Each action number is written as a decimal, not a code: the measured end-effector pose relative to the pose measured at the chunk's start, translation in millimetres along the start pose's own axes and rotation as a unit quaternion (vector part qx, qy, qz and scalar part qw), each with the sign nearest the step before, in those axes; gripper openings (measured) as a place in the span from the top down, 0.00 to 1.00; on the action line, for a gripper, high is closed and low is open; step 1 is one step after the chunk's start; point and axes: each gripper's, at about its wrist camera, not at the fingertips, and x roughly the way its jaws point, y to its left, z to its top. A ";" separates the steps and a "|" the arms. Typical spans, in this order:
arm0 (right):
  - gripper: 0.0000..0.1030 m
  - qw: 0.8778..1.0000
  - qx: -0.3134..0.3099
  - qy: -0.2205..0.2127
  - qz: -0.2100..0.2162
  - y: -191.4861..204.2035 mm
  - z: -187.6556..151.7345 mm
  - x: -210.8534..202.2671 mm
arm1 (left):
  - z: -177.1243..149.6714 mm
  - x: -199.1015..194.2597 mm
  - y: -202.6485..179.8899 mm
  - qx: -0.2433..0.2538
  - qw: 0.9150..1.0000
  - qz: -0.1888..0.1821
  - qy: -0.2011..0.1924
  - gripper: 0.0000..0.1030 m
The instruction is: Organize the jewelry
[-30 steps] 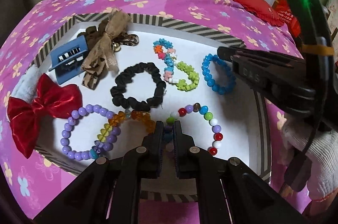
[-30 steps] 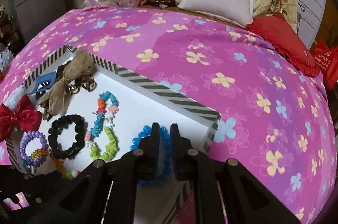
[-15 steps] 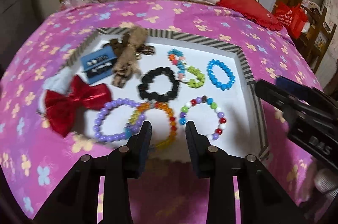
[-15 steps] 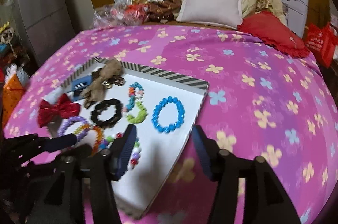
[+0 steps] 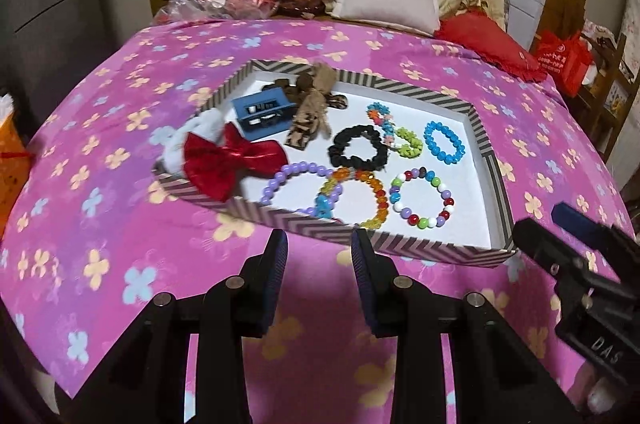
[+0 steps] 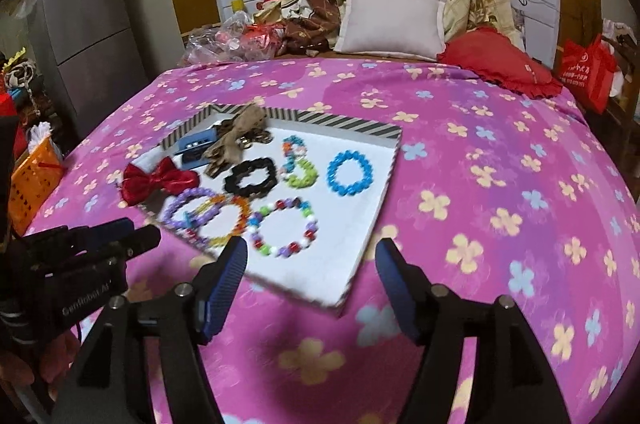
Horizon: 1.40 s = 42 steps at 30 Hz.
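Bedding point(image 5: 120, 152) in pink with flowers is filling most of both views. Sitting on it in the middle of the frame is a striped tray point(image 5: 400, 244) holding all the bracelets. Both grippers are hanging below it, away from the tray. The left gripper point(image 5: 318, 276) is spread and empty. The right gripper point(image 6: 310, 284) has just been opening wider, nothing between its fingers. The mixed-colour bead bracelet point(image 5: 422, 198) is lying nearest, just above the left gripper.

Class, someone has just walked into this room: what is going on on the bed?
A person holds a gripper in each hand over a striped tray on the pink floral bedspread. The left gripper and right gripper have just been opening; both are open and empty, short of the tray. Inside lie the bracelets, a black scrunchie, a red bow and a blue hair claw.
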 end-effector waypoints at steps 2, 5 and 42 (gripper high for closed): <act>0.29 1.000 0.009 0.001 0.001 5.7 -5.8 -3.6 | -2.4 -6.4 4.7 -0.004 1.000 0.002 -0.003 0.66; 0.25 1.000 0.018 0.003 0.005 14.1 -13.1 -7.0 | -5.5 -16.8 9.5 -0.004 1.000 0.007 -0.014 0.66; 0.20 0.999 -0.012 -0.030 -0.001 58.5 -8.6 -51.7 | -13.3 -67.1 25.3 -0.009 0.998 0.027 -0.059 0.66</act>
